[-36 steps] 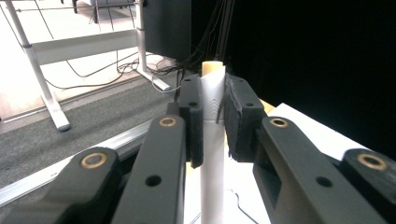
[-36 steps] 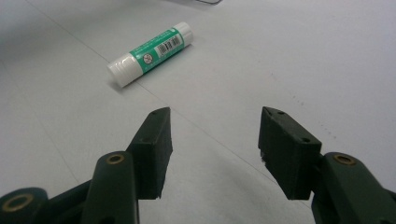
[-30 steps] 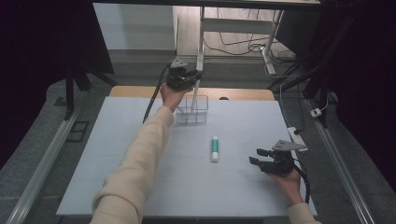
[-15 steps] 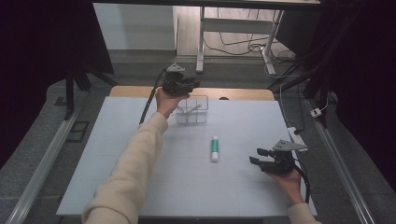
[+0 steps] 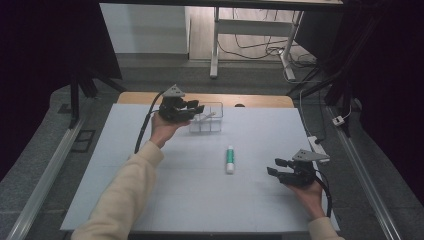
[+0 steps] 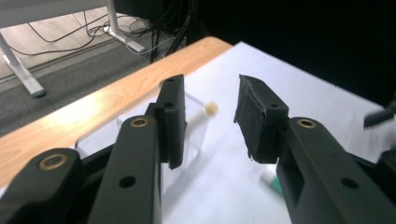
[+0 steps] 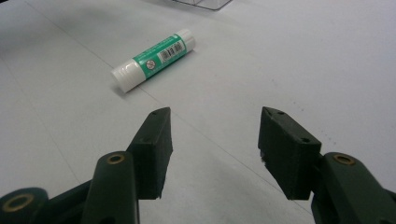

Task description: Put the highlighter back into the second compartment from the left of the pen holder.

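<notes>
Kid: White table (image 5: 165, 200), dark room all around. What are the claws doing?

Helper: Both are spread wide and hold nothing. The right gripper (image 7: 212, 140) sits low at the near right of the table. The left gripper (image 5: 199, 108) is far off at the back, just beside a clear box (image 5: 206, 124) with a small stick (image 6: 208, 112) in it.

Kid: Where is the glue stick (image 7: 153, 59)?

Helper: It lies flat on the table, in the middle. From the right gripper it is ahead and a bit to the left, near but apart. Its long side runs slanted across that claw's path, so I think the claw must turn a little to pinch it across the middle.

Kid: Which hand is closer?

Helper: The right 1.

Kid: How does it look?

Helper: White tube, green label, black bar code, white cap.
</notes>
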### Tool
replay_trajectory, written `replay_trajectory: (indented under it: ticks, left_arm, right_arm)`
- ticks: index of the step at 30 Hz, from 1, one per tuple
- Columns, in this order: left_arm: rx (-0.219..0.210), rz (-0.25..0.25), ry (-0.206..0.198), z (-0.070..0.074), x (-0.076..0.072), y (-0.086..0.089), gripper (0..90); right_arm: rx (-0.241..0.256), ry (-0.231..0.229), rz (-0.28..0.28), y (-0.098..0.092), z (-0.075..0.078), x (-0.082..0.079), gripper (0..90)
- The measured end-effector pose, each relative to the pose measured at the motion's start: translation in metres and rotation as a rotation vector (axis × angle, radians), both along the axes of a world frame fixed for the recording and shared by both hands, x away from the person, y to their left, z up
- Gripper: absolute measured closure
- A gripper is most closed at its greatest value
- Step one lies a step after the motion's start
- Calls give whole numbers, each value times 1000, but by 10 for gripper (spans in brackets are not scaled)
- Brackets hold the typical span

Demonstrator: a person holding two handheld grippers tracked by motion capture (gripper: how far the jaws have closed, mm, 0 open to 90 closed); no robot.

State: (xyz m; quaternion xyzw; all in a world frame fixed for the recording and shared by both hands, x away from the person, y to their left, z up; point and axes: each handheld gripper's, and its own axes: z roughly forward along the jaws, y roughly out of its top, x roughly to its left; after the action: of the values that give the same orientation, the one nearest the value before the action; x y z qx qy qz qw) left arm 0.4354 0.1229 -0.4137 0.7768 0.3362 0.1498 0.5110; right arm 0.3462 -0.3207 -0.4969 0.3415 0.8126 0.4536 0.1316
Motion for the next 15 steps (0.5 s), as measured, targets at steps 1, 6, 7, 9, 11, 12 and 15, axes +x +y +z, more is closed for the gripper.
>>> replay_trajectory:
  ticks: [1,6,7,9,11,12,15]
  left_arm:
    - [5,2,3,-1,-5,3,615]
    - [33,-14,22,-9,-24,14,598]
    - [40,-16,27,-10,-28,16,597]
    - [61,-18,31,-14,-35,18,590]
    - [61,-19,38,-18,-44,22,589]
    - [59,-15,41,-20,-48,24,585]
    - [70,-13,45,-26,-61,31,578]
  right_arm:
    - [2,-2,-1,0,0,0,439]
    - [4,-2,-1,1,0,1,439]
    - [0,-1,0,1,0,1,439]
    - [-3,1,3,1,0,1,439]
    - [-5,1,4,2,0,1,439]
    - [-2,1,4,2,0,1,439]
    - [-2,4,5,3,0,2,439]
